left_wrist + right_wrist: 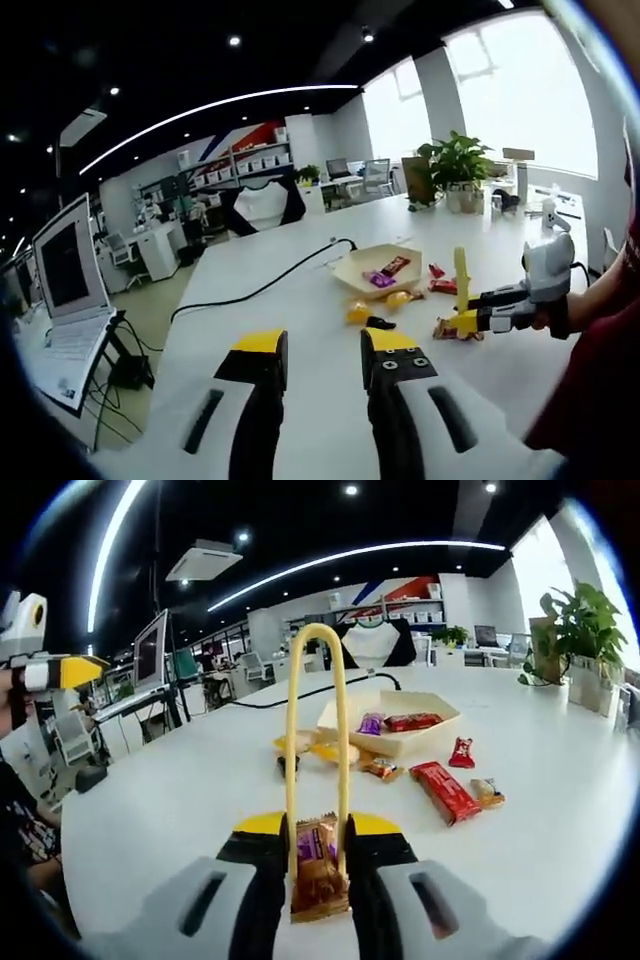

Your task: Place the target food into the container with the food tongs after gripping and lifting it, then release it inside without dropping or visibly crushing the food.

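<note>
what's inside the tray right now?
In the right gripper view the tray holds a purple wrapped snack and a red one. Its near wall hides the floor behind it, so anything lying low there cannot be seen.

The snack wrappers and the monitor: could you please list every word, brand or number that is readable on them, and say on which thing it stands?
No text can be read.
Red wrapper on the table: print too blurred.
Purple packet and red packet in the container: too small.
Brown packet held in the yellow tongs by the right hand-held gripper: blurred.
Monitor: screen dark, nothing legible.
</note>
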`<state>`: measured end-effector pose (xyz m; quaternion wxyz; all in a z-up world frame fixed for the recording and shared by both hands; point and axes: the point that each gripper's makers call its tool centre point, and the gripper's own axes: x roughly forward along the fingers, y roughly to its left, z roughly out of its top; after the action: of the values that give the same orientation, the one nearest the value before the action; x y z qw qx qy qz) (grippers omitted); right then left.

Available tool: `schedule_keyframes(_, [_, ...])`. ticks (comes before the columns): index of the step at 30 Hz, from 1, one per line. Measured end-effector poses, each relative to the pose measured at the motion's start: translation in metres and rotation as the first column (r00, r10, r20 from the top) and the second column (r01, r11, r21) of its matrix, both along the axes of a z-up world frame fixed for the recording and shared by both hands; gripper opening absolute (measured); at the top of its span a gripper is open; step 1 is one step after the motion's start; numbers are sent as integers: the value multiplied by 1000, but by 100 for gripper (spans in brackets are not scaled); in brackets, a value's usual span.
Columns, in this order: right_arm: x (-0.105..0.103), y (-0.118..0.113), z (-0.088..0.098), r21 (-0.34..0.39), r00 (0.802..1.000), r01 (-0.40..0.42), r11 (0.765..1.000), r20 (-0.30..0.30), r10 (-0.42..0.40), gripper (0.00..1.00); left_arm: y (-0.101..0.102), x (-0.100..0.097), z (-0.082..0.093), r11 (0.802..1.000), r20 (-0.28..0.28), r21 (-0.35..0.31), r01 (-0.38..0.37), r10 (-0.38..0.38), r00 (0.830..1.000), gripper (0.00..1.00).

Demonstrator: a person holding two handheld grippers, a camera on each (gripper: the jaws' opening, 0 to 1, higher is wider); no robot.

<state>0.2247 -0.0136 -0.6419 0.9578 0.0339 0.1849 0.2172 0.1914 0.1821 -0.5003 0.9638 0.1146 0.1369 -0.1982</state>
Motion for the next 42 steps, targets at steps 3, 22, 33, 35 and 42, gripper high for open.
schedule_keyframes(3, [-1, 1, 3, -16, 1000, -18, 1000, 2, 18, 16, -2, 0, -1, 1000, -1, -1, 5, -5, 1000, 31])
schedule_keyframes(22, [42, -17, 86, -28, 981, -59, 998, 183, 63, 16, -11, 6, -2, 1000, 0, -14, 14, -14, 1000, 30])
schedule_keyframes(33, [92, -34, 129, -14, 964, -43, 999, 261, 45, 16, -10, 4, -3, 1000, -1, -23, -11, 11, 1000, 30])
schedule_keyframes(35, [103, -36, 138, -11, 960, -43, 999, 277, 44, 16, -6, 2, -4, 999, -4, -29, -29, 29, 1000, 30])
schedule_keyframes(42, [144, -44, 159, -9, 951, -26, 1000, 309, 28, 16, 2, -4, -8, 997, -12, -35, -70, 70, 997, 30])
